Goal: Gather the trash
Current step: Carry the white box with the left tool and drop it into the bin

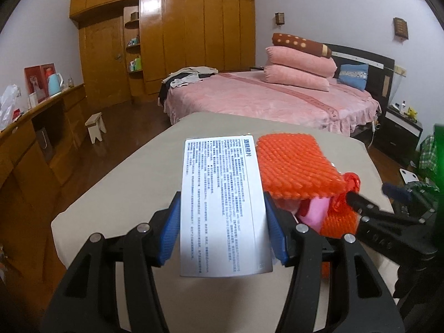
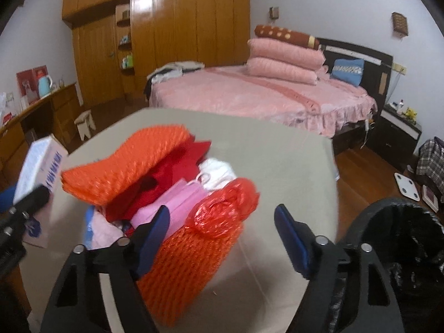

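Trash on the worktop [image 2: 277, 149], counted

One white box [image 1: 222, 208], two orange foam nets [image 2: 125, 166], one red bag [image 2: 222, 208], one bin [image 2: 410, 249].

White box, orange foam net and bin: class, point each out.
white box [image 1: 223, 208], left wrist view, printed face
orange foam net [image 2: 183, 272], right wrist view, lower part
bin [image 2: 416, 244], right wrist view, black liner

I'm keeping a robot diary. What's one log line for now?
left gripper: shut on box | right gripper: open, over pile | bin: right
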{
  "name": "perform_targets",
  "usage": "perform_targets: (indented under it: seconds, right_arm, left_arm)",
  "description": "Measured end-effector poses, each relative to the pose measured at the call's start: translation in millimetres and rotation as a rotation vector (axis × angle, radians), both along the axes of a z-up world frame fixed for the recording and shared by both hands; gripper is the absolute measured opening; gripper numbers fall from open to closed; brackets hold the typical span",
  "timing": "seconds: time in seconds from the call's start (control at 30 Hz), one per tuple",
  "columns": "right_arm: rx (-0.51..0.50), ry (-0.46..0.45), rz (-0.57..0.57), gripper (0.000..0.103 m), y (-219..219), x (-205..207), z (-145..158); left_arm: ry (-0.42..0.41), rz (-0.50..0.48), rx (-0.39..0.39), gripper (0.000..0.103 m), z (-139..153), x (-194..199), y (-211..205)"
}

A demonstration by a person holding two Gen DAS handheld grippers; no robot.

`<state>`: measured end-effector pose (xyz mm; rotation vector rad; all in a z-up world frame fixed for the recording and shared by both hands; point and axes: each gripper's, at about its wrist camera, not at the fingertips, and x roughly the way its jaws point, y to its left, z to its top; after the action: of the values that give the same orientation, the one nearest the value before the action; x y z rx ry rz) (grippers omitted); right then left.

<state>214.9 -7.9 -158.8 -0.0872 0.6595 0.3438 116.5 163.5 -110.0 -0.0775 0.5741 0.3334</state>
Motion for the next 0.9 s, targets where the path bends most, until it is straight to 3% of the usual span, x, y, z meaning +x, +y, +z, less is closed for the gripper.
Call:
perform_targets:
  seconds: [0.03,0.1,0.13,0.2,0.27,0.63,0.9]
  right_arm:
    - [-0.01,0.015,0.001,0.067,1.8,2.9,-3.7]
    - [0.002,0.059,0.015,0.047,1.9,9.1,-10.5]
    - [0.013,0.075,0.024,0.042,1.3,10.7,-12.3]
    - [0.025,0.091,0.046,0.02,-0.6,12.1,-14.2]
    - [0.043,0.083,0.055,0.014,-5.3,9.3,-10.4]
    - [0.125,-0.068,0.065,0.012,-38.4,-23.7,41.8]
    - [0.165,-0.139,0.038,0.012,-84.6,-51.8,80.4]
  left_arm:
    - [0.001,0.0,-0.002,0.054,-0.5,0.1,0.7]
    - [0.005,-0.002,-0.004,0.054,-1.4,1.0,0.6]
    - [0.006,-0.005,-0.004,0.054,-1.8,0.6,0.6]
    - [0.009,-0.012,-0.003,0.054,-1.7,0.1,-0.6]
    - [0.008,-0.017,-0.001,0.054,-1.0,-2.3,-2.0]
    - [-0.051,-0.06,0.018,0.054,29.9,-16.3,-26.2]
    - [-0.088,-0.165,0.005,0.054,53.7,-21.0,-71.4]
